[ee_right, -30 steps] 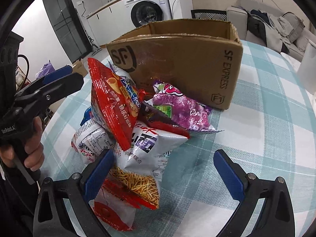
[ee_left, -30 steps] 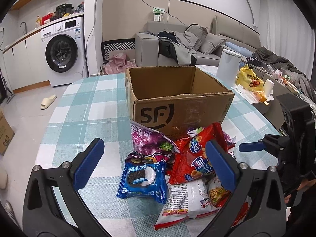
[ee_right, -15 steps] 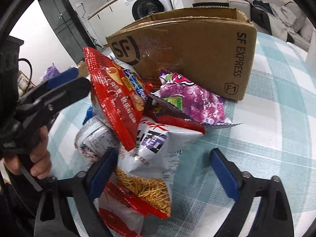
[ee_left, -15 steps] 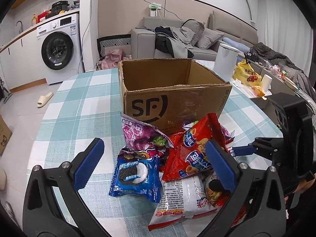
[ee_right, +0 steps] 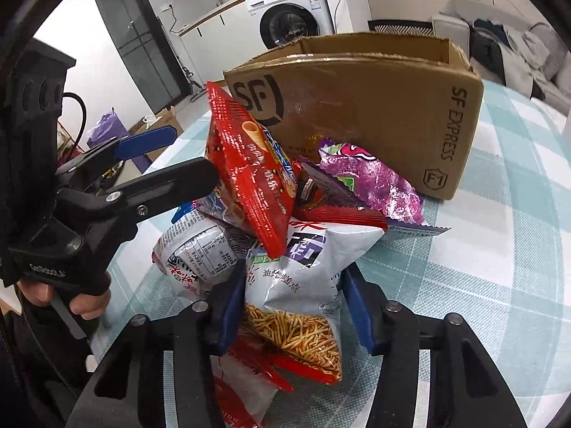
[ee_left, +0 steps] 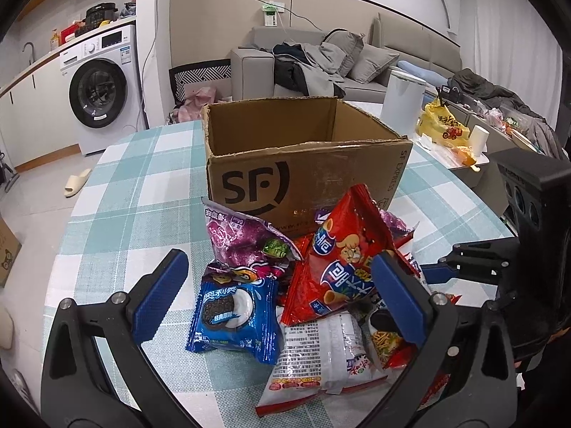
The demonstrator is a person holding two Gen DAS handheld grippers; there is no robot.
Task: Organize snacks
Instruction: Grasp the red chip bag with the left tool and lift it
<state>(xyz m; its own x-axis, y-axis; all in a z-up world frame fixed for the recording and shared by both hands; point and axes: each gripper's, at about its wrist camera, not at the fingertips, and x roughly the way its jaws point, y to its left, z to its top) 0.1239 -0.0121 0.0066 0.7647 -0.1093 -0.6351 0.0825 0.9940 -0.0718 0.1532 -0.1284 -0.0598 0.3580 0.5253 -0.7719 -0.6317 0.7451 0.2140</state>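
My right gripper (ee_right: pixel 292 306) has just been closing, and its blue pads now pinch the white noodle-snack bag (ee_right: pixel 303 278) at the near end of the pile. My left gripper (ee_left: pixel 274 296) gapes wide and holds nothing; the blue cookie pack (ee_left: pixel 233 315) and the red cone-snack bag (ee_left: pixel 342 260) lie between its fingers, untouched. The snacks are heaped on the checked tablecloth (ee_left: pixel 135 185), hard against the front wall of the cardboard box (ee_left: pixel 303 174), at 6 o'clock from it. A purple bag (ee_right: pixel 371 182) leans near the box's front corner. The box stands upright, flaps open. The inside walls I can see are bare; its floor is hidden.
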